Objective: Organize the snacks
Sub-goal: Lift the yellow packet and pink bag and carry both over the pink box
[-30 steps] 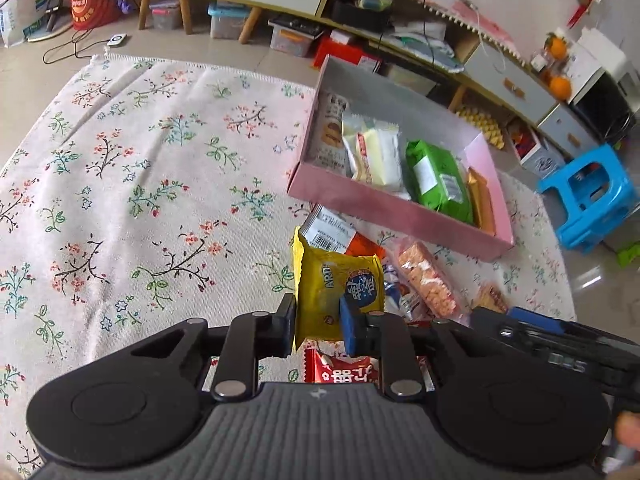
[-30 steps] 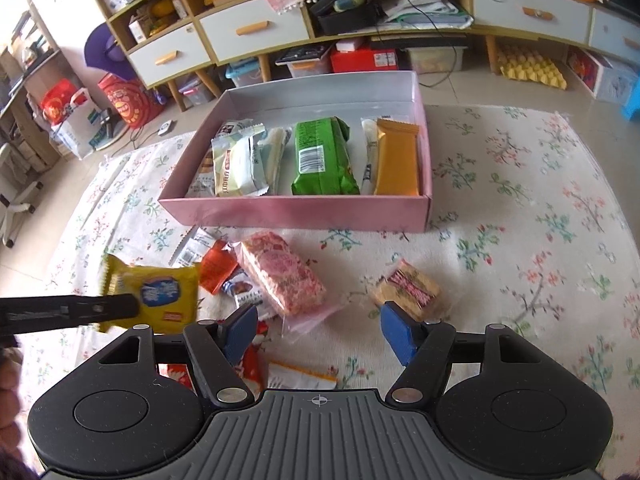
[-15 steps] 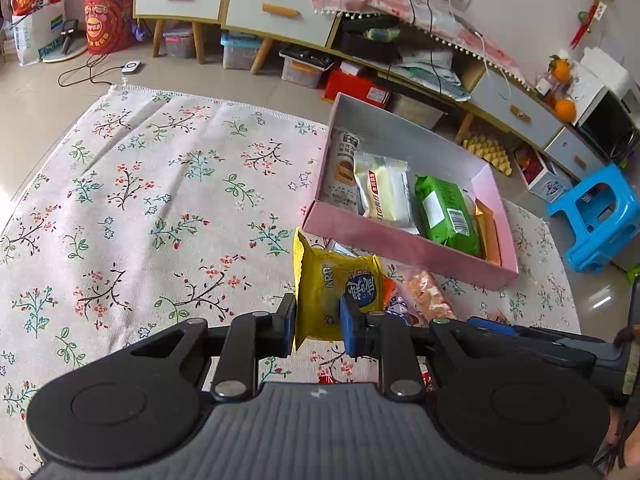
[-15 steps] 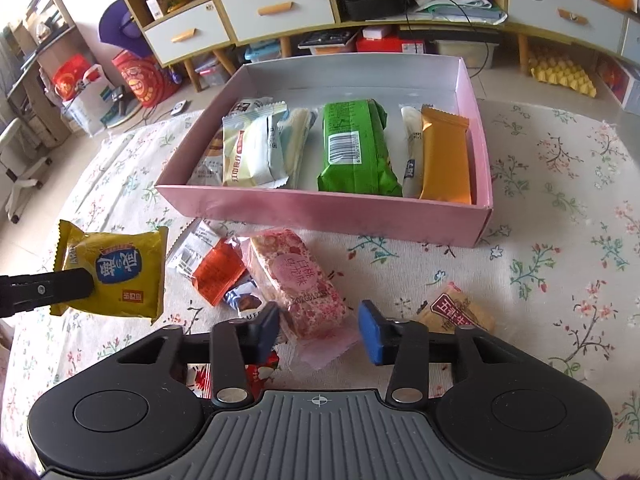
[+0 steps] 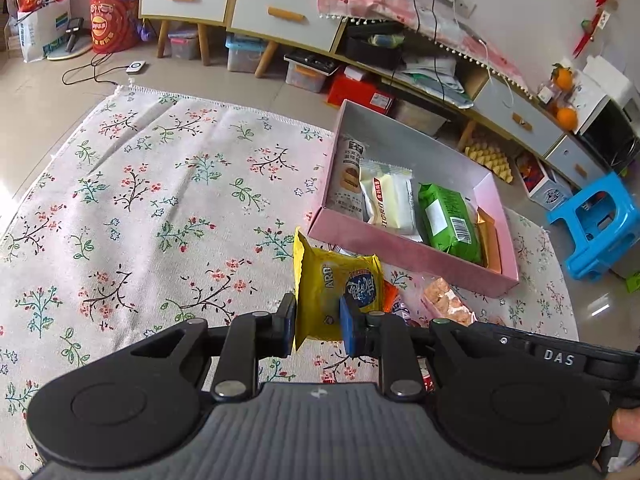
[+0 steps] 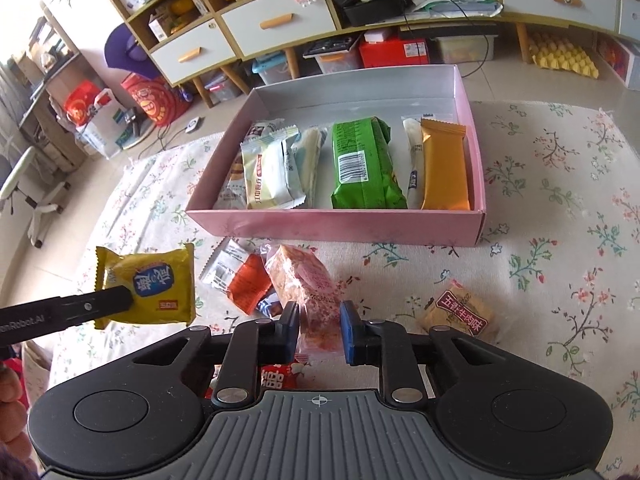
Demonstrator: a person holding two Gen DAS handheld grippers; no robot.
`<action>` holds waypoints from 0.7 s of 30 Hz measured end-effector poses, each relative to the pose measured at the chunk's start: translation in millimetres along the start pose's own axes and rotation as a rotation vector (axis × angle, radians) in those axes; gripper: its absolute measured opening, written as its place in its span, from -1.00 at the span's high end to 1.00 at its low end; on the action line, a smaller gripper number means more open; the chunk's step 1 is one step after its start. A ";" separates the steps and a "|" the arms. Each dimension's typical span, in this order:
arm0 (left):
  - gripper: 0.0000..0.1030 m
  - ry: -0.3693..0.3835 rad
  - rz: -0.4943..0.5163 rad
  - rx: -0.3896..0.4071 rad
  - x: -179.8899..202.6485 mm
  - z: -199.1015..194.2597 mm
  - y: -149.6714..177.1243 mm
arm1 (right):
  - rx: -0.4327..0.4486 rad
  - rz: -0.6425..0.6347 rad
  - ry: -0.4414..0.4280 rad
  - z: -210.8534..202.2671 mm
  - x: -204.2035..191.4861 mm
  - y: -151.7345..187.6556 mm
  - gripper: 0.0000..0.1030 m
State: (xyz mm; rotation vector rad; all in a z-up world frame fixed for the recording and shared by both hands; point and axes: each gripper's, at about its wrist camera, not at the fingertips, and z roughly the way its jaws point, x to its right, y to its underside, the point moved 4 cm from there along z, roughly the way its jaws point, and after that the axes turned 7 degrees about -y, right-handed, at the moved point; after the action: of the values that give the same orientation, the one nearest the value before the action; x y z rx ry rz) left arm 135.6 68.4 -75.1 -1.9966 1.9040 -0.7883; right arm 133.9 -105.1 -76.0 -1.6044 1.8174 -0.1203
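You're holding the yellow packet [image 5: 336, 300] upright in your L tool [image 5: 318, 320], pinched narrow on its lower part, up off the rug [image 5: 160, 200], just short of the pink box's [image 5: 412, 256] near-left corner. Box is lying ahead & to the right of that tool, long axis running left-right across you, so the packet is needing to go forward-right over the near wall. Your R tool [image 6: 319, 330] is sitting narrow around the pink-wrapped snack [image 6: 308, 284], just in front of the box's near wall; whether it's actually gripping yet, can't tell.

Inside the box: a row of packs w/ long axes pointing front-to-back, incl. white wrappers [image 6: 272, 168], a green pack [image 6: 364, 168], an orange bar [image 6: 444, 168]. Back half of the box is looking free.

Loose snacks in front of the box: an orange-red sachet [image 6: 250, 286], a tan packet [image 6: 460, 316].
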 end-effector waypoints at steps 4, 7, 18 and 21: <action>0.60 0.007 -0.002 -0.001 0.2 -0.5 -0.3 | -0.005 0.026 -0.007 -4.4 1.3 1.3 0.61; 0.60 0.008 -0.009 -0.001 -1.1 -0.6 -1.4 | 0.001 0.037 -0.017 -10.4 -0.8 2.1 0.62; 0.60 0.026 -0.045 -0.006 -4.3 1.0 -5.3 | 0.038 0.108 -0.045 -27.2 -4.4 2.8 0.62; 0.60 0.031 -0.054 -0.006 -4.9 0.6 -5.7 | 0.046 0.113 -0.049 -29.5 -6.2 1.9 0.62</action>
State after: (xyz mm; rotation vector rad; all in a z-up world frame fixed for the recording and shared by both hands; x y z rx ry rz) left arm 140.8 73.7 -73.5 -2.0585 1.8787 -0.8336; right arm 116.1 -110.0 -52.1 -1.4574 1.8497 -0.0696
